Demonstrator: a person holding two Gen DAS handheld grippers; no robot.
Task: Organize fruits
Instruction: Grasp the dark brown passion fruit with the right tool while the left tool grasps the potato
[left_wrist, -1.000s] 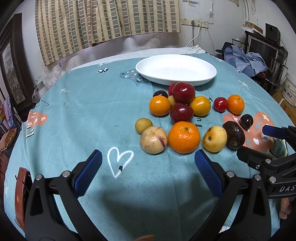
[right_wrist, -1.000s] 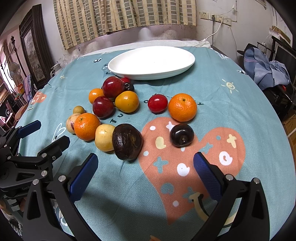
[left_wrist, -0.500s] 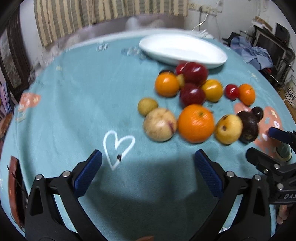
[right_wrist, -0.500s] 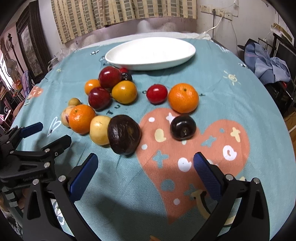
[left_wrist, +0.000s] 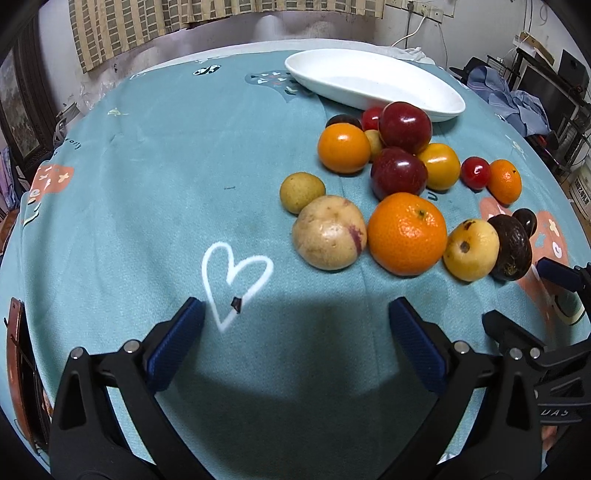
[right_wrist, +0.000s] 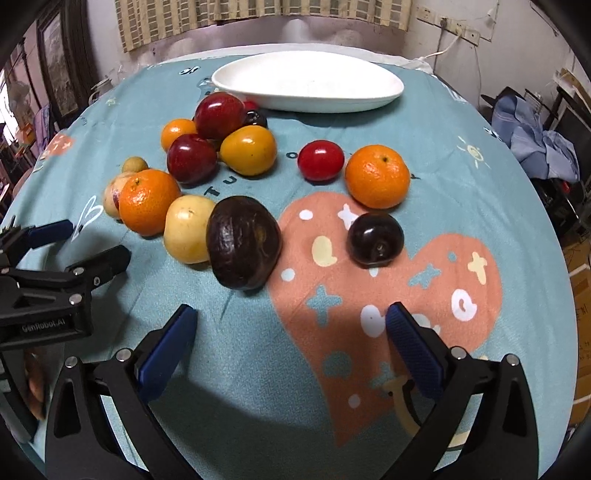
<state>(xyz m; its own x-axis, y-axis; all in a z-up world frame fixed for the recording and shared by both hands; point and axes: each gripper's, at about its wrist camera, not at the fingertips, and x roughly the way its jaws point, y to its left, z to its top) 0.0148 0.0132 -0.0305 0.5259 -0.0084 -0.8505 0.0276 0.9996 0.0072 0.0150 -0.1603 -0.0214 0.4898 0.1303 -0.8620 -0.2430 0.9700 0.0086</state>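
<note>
Fruits (left_wrist: 406, 232) nearer than before | left tongs (left_wrist: 295, 332) apart | right tongs (right_wrist: 291, 332) apart, closer in

White plate (right_wrist: 306, 83), teal heart-patterned tablecloth (left_wrist: 147, 184), blue-padded black left claw (left_wrist: 295, 325).

A lived-in room of a home. A round table under a teal printed tablecloth with hearts (right_wrist: 388, 288) carries loose fruit beside a white oval ceramic dish (right_wrist: 306, 83). Behind it hang beige checked curtains (left_wrist: 221, 18) on a scuffed white wall with power sockets (right_wrist: 458, 31). A dark wooden framed picture (right_wrist: 59, 70) leans at one side; crumpled blue clothes (right_wrist: 535, 136) lie piled at the other.
</note>
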